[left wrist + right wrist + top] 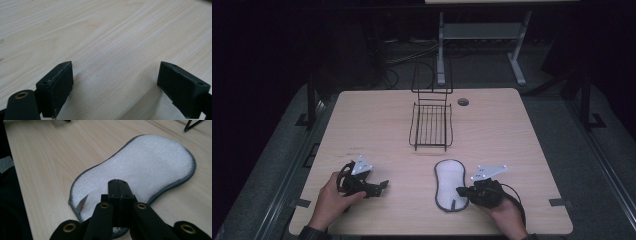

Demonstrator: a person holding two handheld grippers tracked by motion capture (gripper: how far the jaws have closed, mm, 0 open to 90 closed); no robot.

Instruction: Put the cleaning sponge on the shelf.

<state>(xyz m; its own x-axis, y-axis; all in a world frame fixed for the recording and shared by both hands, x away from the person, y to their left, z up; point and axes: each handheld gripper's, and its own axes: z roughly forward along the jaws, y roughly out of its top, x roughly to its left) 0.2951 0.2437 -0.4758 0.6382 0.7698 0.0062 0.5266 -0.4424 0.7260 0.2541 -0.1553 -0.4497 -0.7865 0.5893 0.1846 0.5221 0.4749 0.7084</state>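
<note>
Hovering my closed right jaws over the white pad on the bench.

My right gripper (pixel 117 185) had its jaws pressed together with nothing visibly between them, poised above the grey-edged pad (pixel 451 184), perhaps touching it. My left gripper (pixel 115 85) rested apart, jaws wide over bare bench (pixel 377 125); a wire rack (pixel 431 125) stood behind.

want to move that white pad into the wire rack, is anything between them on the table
Nothing visible. The table lies bare between the white pad and the wire rack. The right gripper, jaws shut, sits at the pad's near end.
</note>
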